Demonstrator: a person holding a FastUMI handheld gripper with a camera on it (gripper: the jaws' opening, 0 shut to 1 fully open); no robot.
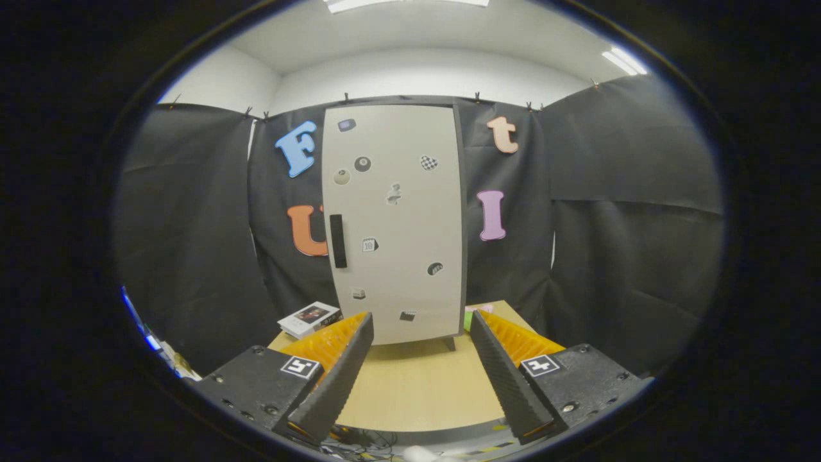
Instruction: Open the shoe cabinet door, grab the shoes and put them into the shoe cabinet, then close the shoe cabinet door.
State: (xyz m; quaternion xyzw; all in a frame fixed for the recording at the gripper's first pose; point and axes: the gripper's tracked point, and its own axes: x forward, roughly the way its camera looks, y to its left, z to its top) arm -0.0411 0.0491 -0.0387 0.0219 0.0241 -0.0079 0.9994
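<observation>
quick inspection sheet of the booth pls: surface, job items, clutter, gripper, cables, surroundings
Surface: light wooden table, bare between the fingers.
Job's things: shoe cabinet stands upright at the far end of the table, door shut; its dark handle is on the door's left side, and small stickers dot the door. Shoes: nothing seen.
Clutter: a flat box lies on the table left of the cabinet; something pink and green peeks out at the cabinet's lower right, too hidden to identify.
Gripper: gripper open, fingers spread wide, holding nothing, well short of the cabinet.
Cables: dark cables below the table's near edge.
Surroundings: black cloth walls, white ceiling with strip lights.
</observation>
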